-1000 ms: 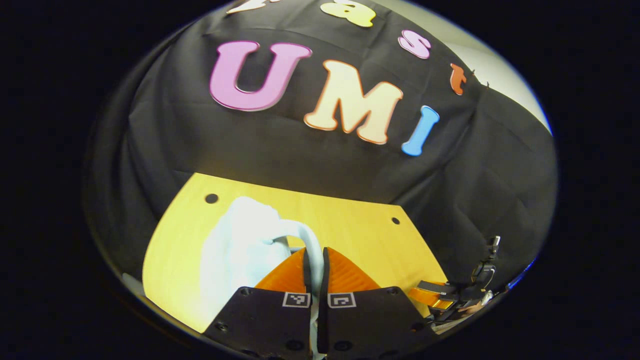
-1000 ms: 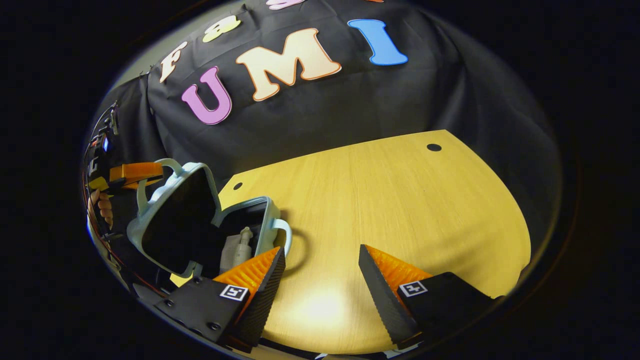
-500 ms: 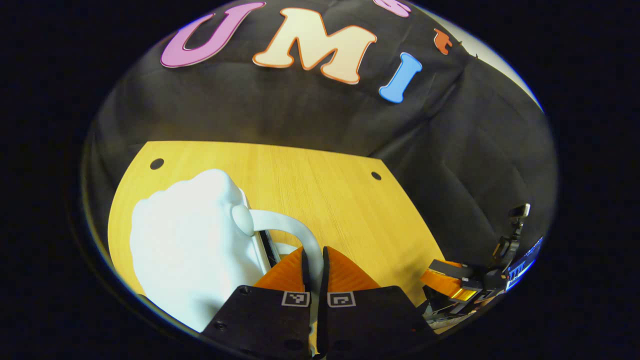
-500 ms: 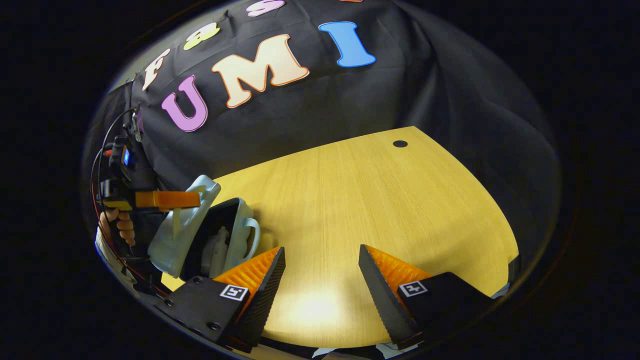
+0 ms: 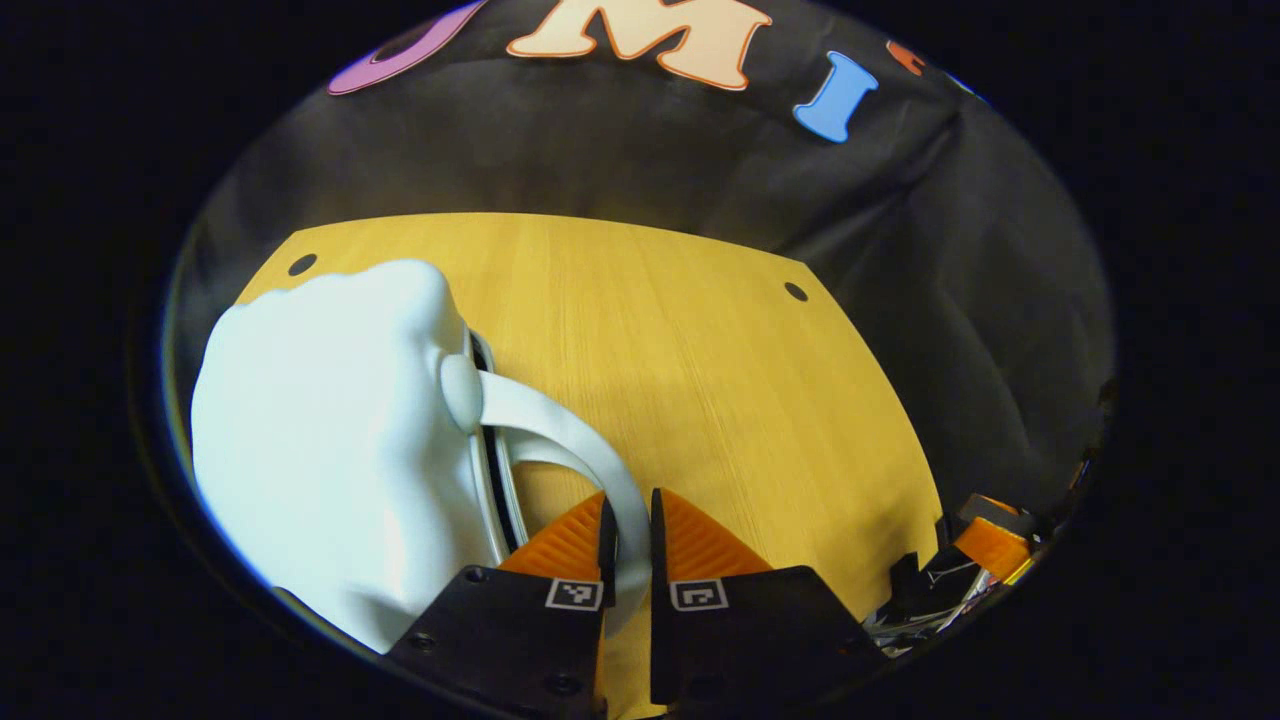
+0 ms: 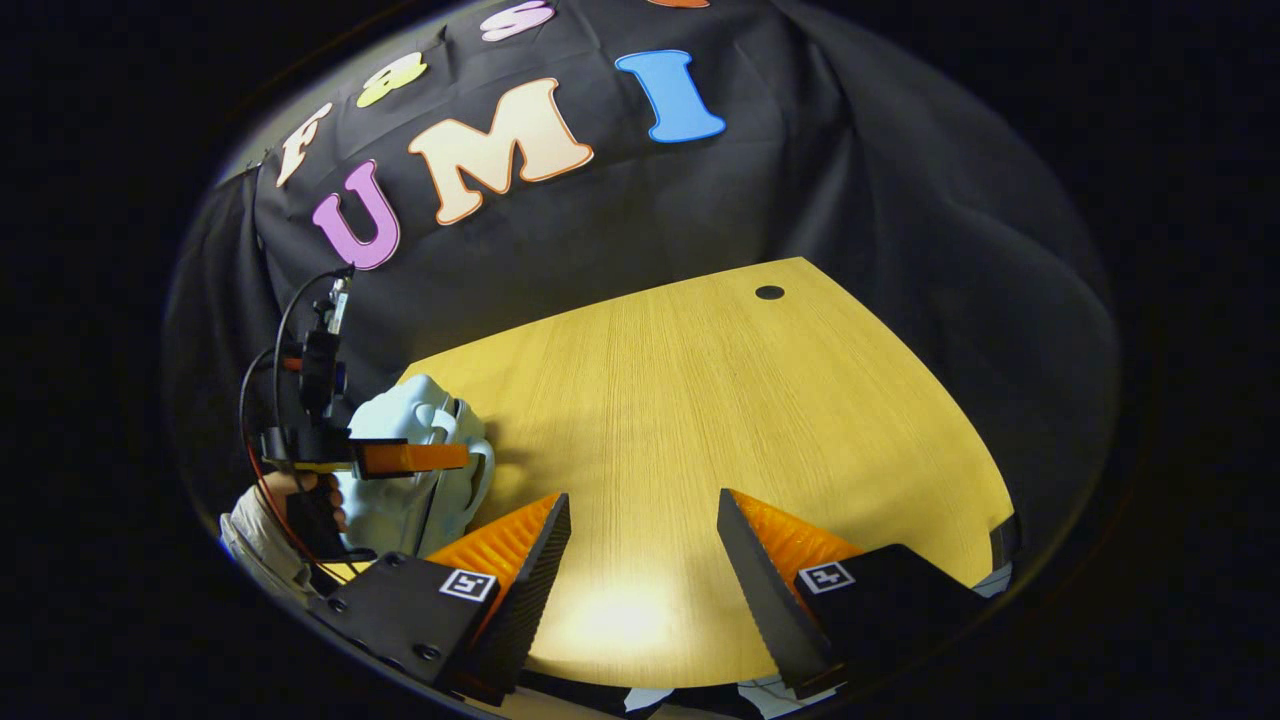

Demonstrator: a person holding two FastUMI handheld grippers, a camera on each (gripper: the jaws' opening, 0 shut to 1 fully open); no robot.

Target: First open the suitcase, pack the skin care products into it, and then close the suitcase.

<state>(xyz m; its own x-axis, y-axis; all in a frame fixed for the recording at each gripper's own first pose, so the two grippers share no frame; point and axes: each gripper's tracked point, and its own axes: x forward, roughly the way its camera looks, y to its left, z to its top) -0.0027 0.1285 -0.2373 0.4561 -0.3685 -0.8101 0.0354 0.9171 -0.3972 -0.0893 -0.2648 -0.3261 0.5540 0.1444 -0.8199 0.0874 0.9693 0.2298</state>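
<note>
We are pinching the suitcase (image 5: 330, 450) handle (image 5: 590, 460) tight in our left tongs (image 5: 630, 530). Our right tongs (image 6: 640, 545) are gaping wide, holding nothing, hovering over bare tabletop (image 6: 720, 420) right of the suitcase.

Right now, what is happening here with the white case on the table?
A person holds a gripper in each hand. The left gripper is shut on the handle of the small white suitcase, whose lid is almost down on its base, with a thin gap showing. The suitcase lies on the wooden table. The right gripper is open and holds nothing, hovering over bare table beside the suitcase.
</note>
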